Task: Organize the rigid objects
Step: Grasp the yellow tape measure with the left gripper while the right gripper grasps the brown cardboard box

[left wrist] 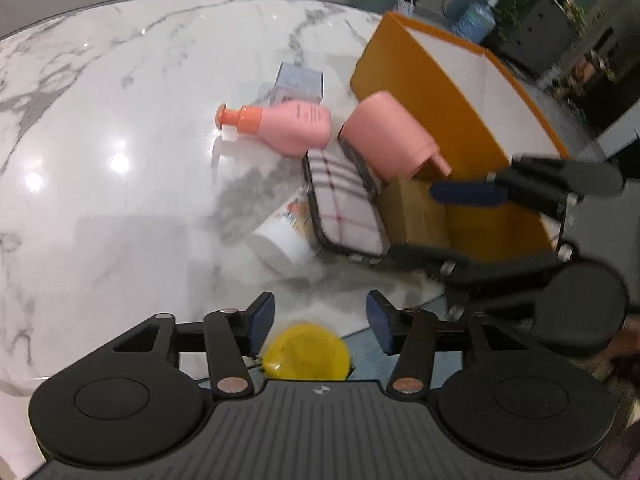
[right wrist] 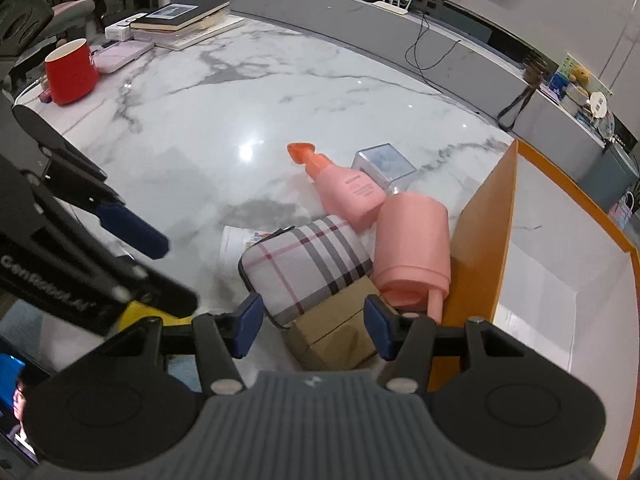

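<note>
Lying just ahead of hand-held gripper [right wrist: 312, 326]: brown box [right wrist: 334, 334]

Pink pump bottle [right wrist: 347, 191] lying flat, plaid case [right wrist: 308, 264] atop brown box [right wrist: 336, 340]

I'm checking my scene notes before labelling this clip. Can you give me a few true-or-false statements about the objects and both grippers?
1. The pink pump bottle lies on its side on the marble table. True.
2. The plaid case sits inside the orange box. False: it rests outside, beside the box.
3. The right gripper is open and empty. True.
4. The left gripper is shut on the white bottle. False: it is open, holding nothing.
5. The red cup stands upright. True.
</note>
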`<state>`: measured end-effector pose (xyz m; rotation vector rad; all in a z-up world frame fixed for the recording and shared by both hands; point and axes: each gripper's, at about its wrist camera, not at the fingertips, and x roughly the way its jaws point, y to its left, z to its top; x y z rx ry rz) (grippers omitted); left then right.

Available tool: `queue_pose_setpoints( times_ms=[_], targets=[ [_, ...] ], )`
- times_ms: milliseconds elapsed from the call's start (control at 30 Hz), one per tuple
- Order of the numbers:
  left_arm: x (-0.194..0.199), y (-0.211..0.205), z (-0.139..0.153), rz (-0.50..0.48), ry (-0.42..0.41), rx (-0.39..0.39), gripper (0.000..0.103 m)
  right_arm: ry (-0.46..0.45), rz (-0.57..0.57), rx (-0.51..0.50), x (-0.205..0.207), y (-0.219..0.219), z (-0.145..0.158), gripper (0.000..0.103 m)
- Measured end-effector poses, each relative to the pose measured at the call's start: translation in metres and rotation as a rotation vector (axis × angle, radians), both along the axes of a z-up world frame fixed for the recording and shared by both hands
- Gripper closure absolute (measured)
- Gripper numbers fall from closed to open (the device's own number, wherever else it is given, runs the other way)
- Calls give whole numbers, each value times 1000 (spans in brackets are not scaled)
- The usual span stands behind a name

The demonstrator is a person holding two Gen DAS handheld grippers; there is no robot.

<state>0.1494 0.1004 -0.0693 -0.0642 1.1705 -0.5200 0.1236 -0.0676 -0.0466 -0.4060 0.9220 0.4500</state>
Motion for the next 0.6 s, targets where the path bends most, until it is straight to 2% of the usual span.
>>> queue_pose_setpoints(
  times_ms=[167, 367, 600],
  targets=[
    [-5, -1, -11, -81, 34, 31, 27, 4, 15, -4, 1, -3, -2, 48],
    [-15, -8, -23, -144, 53, 122, 23, 7, 73, -58, 2, 0, -4, 48],
    [-21, -7, -31, -164, 72, 139, 20, 44, 170, -167, 14, 3, -5, 42]
  ],
)
